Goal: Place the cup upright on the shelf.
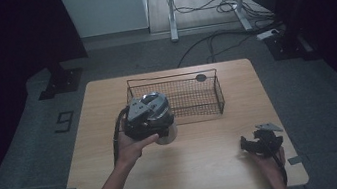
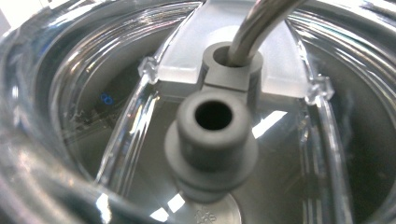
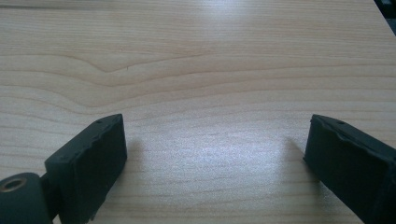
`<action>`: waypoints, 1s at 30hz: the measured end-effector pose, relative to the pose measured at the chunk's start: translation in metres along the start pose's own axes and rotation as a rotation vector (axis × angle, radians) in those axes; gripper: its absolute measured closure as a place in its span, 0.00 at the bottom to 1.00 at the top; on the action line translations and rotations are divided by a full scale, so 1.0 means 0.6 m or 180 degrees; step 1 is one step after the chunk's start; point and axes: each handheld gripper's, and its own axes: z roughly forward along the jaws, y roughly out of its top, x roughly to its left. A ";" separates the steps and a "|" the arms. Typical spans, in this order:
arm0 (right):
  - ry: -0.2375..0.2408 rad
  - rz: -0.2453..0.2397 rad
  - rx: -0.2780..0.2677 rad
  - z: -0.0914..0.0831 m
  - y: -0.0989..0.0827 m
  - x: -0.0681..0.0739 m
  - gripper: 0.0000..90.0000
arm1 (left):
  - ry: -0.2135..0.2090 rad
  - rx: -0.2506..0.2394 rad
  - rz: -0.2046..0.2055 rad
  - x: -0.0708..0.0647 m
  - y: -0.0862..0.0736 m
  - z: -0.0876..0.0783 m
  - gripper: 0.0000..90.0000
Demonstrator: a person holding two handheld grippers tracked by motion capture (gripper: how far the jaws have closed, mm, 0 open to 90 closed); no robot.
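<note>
My left gripper sits over a clear lidded cup just in front of the wire basket, and seems shut on it. Its jaws are hidden by the cup. In the left gripper view the clear lid is very close, with a grey rubber plug and a metal straw passing through a grey ring. My right gripper rests low near the table's front right corner. Its black jaws stand wide apart, open over bare wood.
The black wire basket stands at the back middle of the wooden table, with a small dark round tag on its far rim. Cables and a metal frame leg lie on the floor beyond the table.
</note>
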 end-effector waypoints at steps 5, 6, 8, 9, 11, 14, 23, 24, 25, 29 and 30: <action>0.0002 0.0002 -0.0003 0.000 0.000 0.000 0.06 | 0.0027 0.0000 0.0028 0.008 0.010 0.007 0.04; 0.0001 0.0003 -0.0003 0.000 0.000 0.000 0.06 | 0.0020 0.0000 0.0037 0.010 0.012 0.008 0.04; 0.0001 0.0002 -0.0003 0.000 0.000 0.000 0.06 | 0.0013 -0.0011 0.0021 0.013 0.016 0.010 0.04; 0.0001 0.0002 -0.0003 0.000 0.000 0.000 0.06 | 0.0012 -0.0013 0.0023 0.014 0.018 0.011 0.04; 0.0002 0.0002 -0.0003 0.000 0.000 0.000 0.06 | 0.0017 -0.0014 0.0015 0.016 0.021 0.013 0.04; 0.0001 0.0003 -0.0003 0.000 0.000 0.000 0.06 | 0.0031 -0.0012 0.0019 0.019 0.024 0.017 0.04; -0.0002 0.0002 -0.0003 0.000 0.000 0.000 0.06 | 0.0080 -0.0073 -0.0048 0.040 0.048 0.018 0.04; -0.0002 0.0002 -0.0003 0.000 0.000 0.000 0.06 | 0.0078 -0.0072 -0.0053 0.041 0.050 0.018 0.04; -0.0002 0.0002 -0.0003 0.000 0.000 0.000 0.06 | 0.0082 -0.0075 -0.0058 0.043 0.053 0.019 0.04; -0.0002 0.0002 -0.0003 0.000 0.000 0.000 0.06 | 0.0105 -0.0074 -0.0055 0.047 0.058 0.023 0.04; -0.0002 0.0003 -0.0003 0.000 0.000 0.000 0.06 | 0.0099 -0.0074 -0.0063 0.048 0.059 0.024 0.04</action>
